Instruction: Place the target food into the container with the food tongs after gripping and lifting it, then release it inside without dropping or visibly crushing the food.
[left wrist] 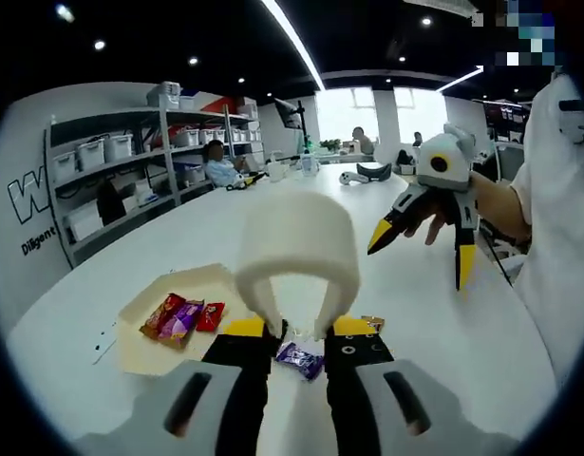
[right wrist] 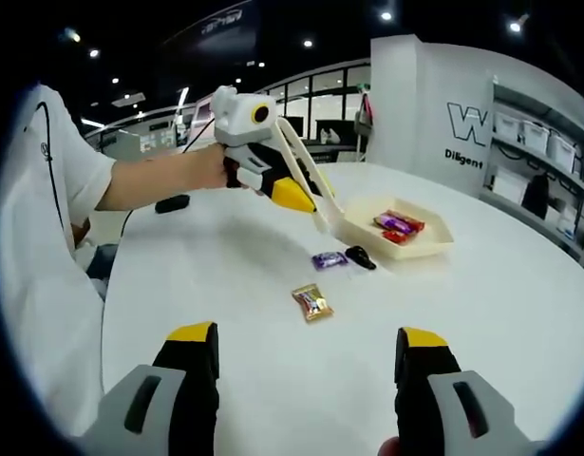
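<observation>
Lying on the white surface, the purple candy looks light, crinkly and slippery; take it across its middle. A gold-wrapped candy sits nearer, a dark piece just right, perhaps another sweet. The tray beyond holds wrapped candies. The left tool grips white tongs; the right tool gapes wide, holding nothing.

Ceiling spotlights and a strip light brighten the room evenly. Windows blow out white. The near tongs blur; fisheye curving bends the edges.
</observation>
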The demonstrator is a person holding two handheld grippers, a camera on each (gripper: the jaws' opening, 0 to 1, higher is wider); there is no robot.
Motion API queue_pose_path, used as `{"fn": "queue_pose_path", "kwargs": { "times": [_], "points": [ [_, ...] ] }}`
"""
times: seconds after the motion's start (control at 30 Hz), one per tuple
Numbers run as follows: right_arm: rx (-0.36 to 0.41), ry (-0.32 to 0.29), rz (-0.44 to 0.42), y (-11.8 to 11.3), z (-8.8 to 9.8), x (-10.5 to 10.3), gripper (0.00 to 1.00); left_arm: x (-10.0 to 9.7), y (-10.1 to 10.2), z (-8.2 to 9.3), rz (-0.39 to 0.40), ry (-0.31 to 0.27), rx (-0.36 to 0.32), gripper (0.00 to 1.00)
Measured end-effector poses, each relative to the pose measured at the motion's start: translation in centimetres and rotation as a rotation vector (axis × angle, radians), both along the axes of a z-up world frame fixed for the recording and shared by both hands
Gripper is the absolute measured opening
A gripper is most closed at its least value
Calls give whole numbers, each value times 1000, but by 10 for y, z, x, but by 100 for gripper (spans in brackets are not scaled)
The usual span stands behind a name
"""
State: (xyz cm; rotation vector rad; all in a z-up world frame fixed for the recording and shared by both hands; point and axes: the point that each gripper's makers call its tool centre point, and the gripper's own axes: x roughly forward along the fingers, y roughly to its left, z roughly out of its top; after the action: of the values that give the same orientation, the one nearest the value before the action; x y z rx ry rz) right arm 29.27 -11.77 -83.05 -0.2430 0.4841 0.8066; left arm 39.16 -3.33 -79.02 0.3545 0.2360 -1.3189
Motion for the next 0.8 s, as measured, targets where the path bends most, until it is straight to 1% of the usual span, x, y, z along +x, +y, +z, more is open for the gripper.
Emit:
{"fn": "queue_pose_path", "kwargs": {
  "times": [0.1,0.3,0.47,0.8],
  "points": [
    [-1,-1,3,2,0,0,74,-10,-3,-3,-26,9,-6,21],
    [-3,2,7,4,-1,-1,74,-22,-9,-7,-68,15,-9,21],
    [-3,3,6,4,-1,-2,74,-27,-13,-8,-105,15,-10,21],
    [-8,5,14,6,-1,-1,74,-35,-17,-9,-140,26,-14,20]
  ]
}}
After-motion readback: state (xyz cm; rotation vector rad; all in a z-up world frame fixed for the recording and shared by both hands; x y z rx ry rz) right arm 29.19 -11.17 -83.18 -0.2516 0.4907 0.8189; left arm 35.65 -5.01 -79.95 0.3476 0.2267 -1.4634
